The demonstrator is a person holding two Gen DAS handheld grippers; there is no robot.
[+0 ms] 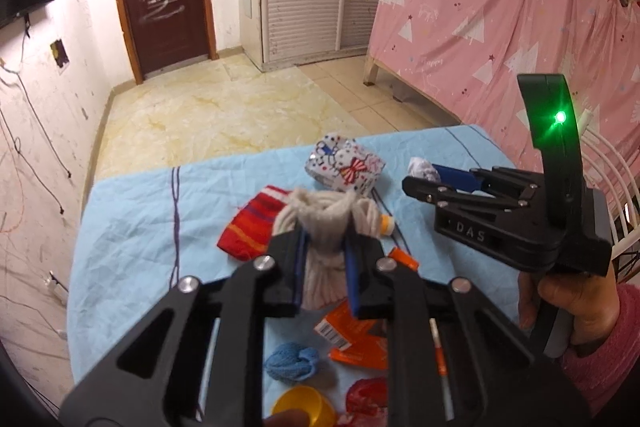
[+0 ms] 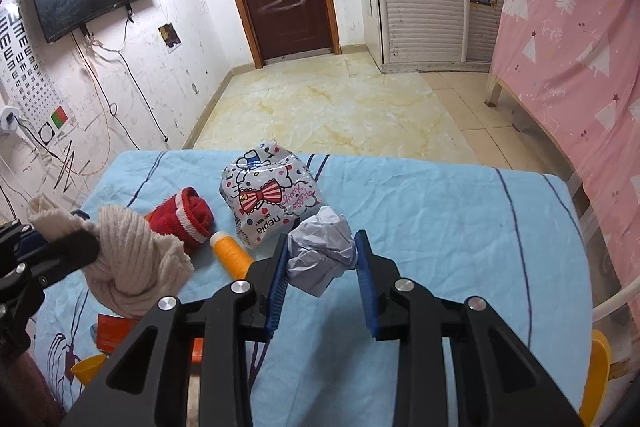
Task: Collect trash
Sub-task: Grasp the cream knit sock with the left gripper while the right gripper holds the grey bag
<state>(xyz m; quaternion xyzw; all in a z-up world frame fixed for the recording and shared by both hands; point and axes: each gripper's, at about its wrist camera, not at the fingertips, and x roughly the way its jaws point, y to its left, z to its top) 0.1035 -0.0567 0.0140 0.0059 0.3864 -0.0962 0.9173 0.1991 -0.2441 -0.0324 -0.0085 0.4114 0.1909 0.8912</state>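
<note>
Left gripper [image 1: 326, 259] is clamped tight on a cream ribbed knit sock bundle [image 1: 326, 227], blue pads pinching its waist; the bundle is off the table, hanging between the fingers. Right gripper [image 2: 322, 267] is closed on a crumpled ball of pale grey-white paper [image 2: 320, 251], jaws narrow, pads pressed against both sides of the wad; the paper sits at the fingertips over the light blue striped tablecloth [image 2: 440, 227]. Can't tell if the wad is clear of the cloth or touching it. In the left wrist view the right gripper shows at right, held by a hand [image 1: 568, 299] in a pink sleeve. On the cloth: red striped sock roll [image 2: 188, 213], just left of a printed cartoon tissue pack with a red bow [image 2: 272, 195]; orange thread spool [image 2: 232, 253] lying just in front of that pack; orange wrapper with barcode [image 1: 352, 335]; small blue cloth ball [image 1: 290, 361] beside it; yellow plastic cup [image 1: 304, 407] and red crumpled item [image 1: 366, 397] at the near edge.
</note>
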